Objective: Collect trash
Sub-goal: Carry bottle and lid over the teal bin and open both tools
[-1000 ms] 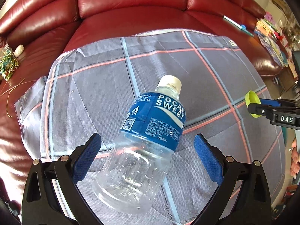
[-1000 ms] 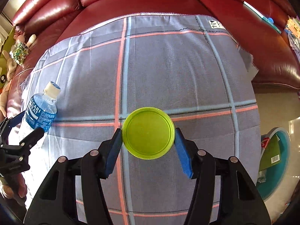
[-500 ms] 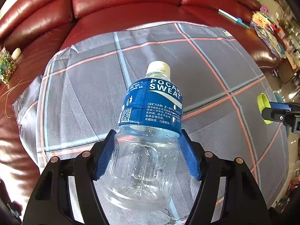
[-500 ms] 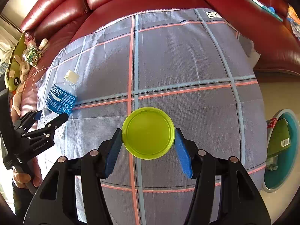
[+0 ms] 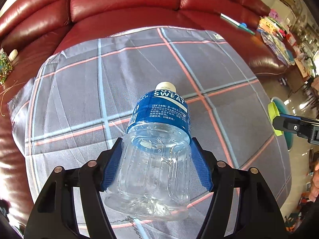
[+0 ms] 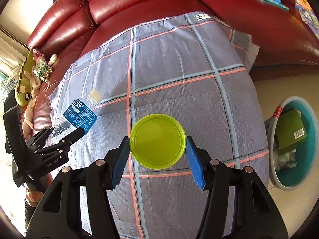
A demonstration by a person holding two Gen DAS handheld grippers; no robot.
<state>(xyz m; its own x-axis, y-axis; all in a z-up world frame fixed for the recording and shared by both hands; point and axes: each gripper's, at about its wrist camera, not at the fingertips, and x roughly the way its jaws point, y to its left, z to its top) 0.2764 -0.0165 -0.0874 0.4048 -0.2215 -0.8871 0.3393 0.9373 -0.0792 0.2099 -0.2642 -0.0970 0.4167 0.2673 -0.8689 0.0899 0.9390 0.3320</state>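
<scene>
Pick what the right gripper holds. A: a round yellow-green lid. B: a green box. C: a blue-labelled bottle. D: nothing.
A: the right gripper has its blue pads pressed on both sides of the round yellow-green lid; the bottle sits in the left gripper, and the green box lies in the bin.

A clear, glossy plastic bottle (image 5: pixel 157 155) with a shiny blue label, a translucent smooth green plastic lid (image 6: pixel 157 141), a matt woven checked cloth (image 6: pixel 175 63), a glossy red leather sofa (image 5: pixel 123 6).
</scene>
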